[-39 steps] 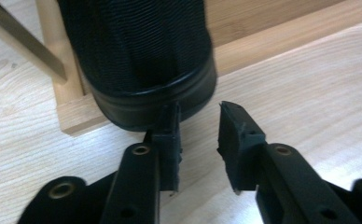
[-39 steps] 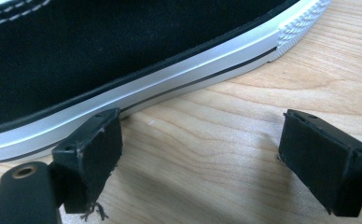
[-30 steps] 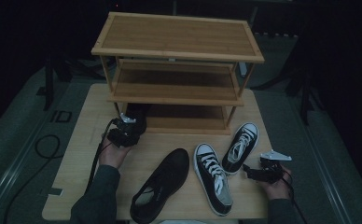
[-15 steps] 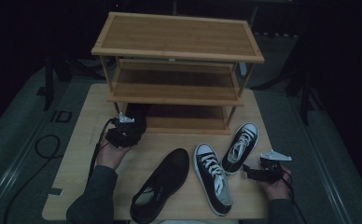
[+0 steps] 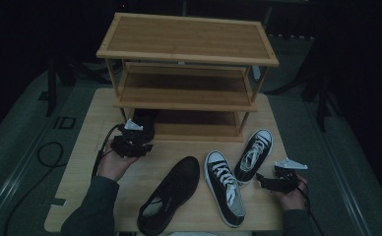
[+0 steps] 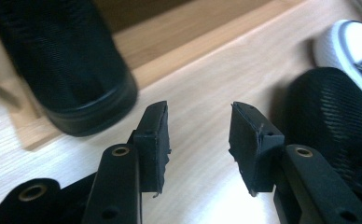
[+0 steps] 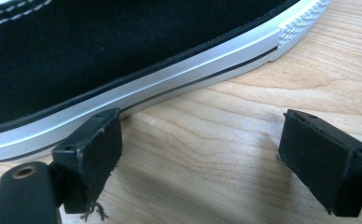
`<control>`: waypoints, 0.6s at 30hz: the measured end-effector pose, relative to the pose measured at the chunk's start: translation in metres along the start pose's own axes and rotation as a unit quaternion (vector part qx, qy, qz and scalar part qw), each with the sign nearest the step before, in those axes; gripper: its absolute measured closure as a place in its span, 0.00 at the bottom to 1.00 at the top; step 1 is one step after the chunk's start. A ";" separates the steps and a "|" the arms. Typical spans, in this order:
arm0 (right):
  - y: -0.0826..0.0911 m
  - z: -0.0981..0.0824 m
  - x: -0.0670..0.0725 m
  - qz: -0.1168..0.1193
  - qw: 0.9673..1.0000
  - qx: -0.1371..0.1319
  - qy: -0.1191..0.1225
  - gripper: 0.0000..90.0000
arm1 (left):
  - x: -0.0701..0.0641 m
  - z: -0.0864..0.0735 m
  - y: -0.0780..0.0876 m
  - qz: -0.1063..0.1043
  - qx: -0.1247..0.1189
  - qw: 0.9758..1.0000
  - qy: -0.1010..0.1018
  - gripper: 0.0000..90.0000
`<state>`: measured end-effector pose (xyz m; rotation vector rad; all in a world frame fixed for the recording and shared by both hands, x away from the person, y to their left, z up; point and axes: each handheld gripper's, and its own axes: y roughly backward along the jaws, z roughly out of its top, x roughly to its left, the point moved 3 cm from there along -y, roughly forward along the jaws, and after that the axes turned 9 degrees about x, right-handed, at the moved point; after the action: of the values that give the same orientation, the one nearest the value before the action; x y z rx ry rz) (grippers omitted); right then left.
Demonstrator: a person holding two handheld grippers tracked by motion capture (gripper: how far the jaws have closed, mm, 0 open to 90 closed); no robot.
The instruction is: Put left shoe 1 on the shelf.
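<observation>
A black shoe (image 5: 172, 194) lies on the wooden table (image 5: 90, 128) in front of me. Its mate (image 5: 144, 125) sits at the left end of the rack's bottom shelf (image 5: 199, 129); in the left gripper view that shoe's end (image 6: 62, 60) pokes over the shelf edge. My left gripper (image 5: 135, 142) (image 6: 198, 140) hovers just in front of it, open, with bare table between the jaws. Two black-and-white sneakers (image 5: 224, 189) (image 5: 254, 155) lie to the right. My right gripper (image 5: 265, 181) (image 7: 198, 154) rests open beside the right sneaker's white sole (image 7: 137, 91), holding nothing.
The three-tier wooden shoe rack (image 5: 186, 54) fills the back of the table; its top and middle shelves carry nothing. A cable trails from the left gripper over the table's left edge (image 5: 41, 152). Dark floor surrounds the table.
My left gripper has drawn back a little from the bottom shelf toward the person, still open. The right gripper and the shoes have not moved.
</observation>
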<state>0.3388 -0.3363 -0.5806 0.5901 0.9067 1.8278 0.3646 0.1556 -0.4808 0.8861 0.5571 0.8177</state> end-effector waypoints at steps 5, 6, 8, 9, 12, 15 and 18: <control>0.000 0.000 0.000 0.000 1.000 0.000 0.000 0.15 | -0.010 0.001 0.007 -0.019 0.008 1.000 -0.024 0.64; 0.000 0.000 0.000 0.000 1.000 0.000 -0.001 0.15 | -0.011 0.001 0.008 -0.021 0.008 0.999 -0.025 0.64; 0.000 0.000 0.000 0.000 1.000 0.000 0.000 0.15 | -0.013 0.001 0.011 -0.027 0.008 0.999 -0.028 0.64; 0.000 0.000 0.000 0.000 1.000 0.000 0.000 0.15 | -0.014 0.001 0.013 -0.028 0.008 0.999 -0.029 0.64; 0.000 0.000 0.000 0.000 1.000 0.000 -0.001 0.15 | -0.016 0.001 0.016 -0.035 0.007 0.999 -0.034 0.64; 0.000 0.000 0.000 0.000 1.000 0.000 -0.001 0.15 | -0.019 0.001 0.019 -0.052 0.004 0.998 -0.037 0.64; 0.000 0.000 0.000 0.000 1.000 0.000 -0.001 0.15 | -0.020 0.001 0.021 -0.060 0.004 0.997 -0.041 0.64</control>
<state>0.3388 -0.3362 -0.5806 0.5915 0.9054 1.8273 0.3453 0.1464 -0.4608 0.8814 0.5367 0.6669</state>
